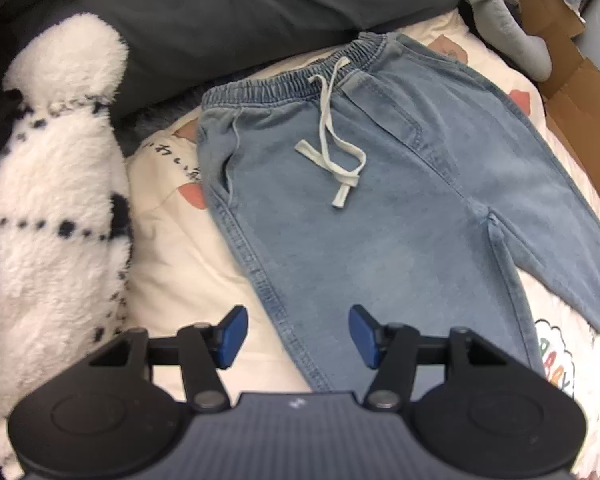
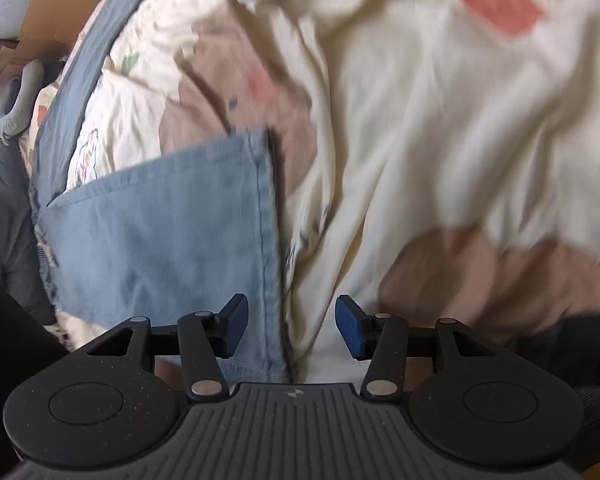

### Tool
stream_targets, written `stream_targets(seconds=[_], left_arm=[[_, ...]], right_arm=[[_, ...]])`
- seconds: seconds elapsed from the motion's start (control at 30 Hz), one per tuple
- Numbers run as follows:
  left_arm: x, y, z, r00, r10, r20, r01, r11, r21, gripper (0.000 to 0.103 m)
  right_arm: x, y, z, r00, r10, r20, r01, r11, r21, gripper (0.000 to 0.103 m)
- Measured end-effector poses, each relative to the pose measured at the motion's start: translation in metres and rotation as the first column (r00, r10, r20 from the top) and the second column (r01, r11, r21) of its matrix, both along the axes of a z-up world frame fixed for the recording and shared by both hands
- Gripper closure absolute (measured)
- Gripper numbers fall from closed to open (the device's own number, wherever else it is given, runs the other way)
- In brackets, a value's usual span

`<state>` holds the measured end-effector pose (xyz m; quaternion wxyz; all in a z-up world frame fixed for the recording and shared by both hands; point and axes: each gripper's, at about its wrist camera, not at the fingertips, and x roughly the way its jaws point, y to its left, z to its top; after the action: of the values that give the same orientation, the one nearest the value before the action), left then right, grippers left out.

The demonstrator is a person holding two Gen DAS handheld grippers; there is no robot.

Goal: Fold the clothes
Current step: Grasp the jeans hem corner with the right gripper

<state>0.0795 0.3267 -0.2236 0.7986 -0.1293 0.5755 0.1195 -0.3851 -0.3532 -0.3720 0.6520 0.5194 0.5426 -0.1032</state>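
My left hand-held gripper hangs open over the outer seam of one pair of light blue denim drawstring trousers, spread flat on a cream printed quilt on the bed. My right hand-held gripper is open too, astride a trouser leg's hem edge. A fluffy white black-spotted blanket crowds the left; a dark grey cushion lies beyond the waistband.
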Motion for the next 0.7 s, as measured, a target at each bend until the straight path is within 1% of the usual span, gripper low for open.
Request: stream_targets(seconds=[0.17,0.33,0.63,0.7], left_arm=[[-0.002,0.001,0.004,1.000,-0.001,-0.011,0.002,1.000,0.021,0.044],[-0.001,0.001,0.006,1.000,-0.006,-0.010,0.007,1.000,0.030,0.044],[-0.003,-0.003,0.003,1.000,-0.020,-0.022,0.021,0.999,0.033,0.044],[-0.003,-0.004,0.003,0.999,-0.025,-0.024,0.026,0.999,0.035,0.044]], right_arm=[[-0.002,0.019,-0.022,1.000,-0.008,-0.001,0.008,0.994,0.108,0.047],[-0.005,0.039,-0.042,1.000,-0.012,-0.008,0.013,0.979,0.204,0.047],[-0.009,0.063,-0.072,0.994,-0.105,-0.022,0.106,0.943,0.315,0.048],[-0.007,0.067,-0.071,0.992,-0.122,-0.014,0.120,0.936,0.331,0.047]])
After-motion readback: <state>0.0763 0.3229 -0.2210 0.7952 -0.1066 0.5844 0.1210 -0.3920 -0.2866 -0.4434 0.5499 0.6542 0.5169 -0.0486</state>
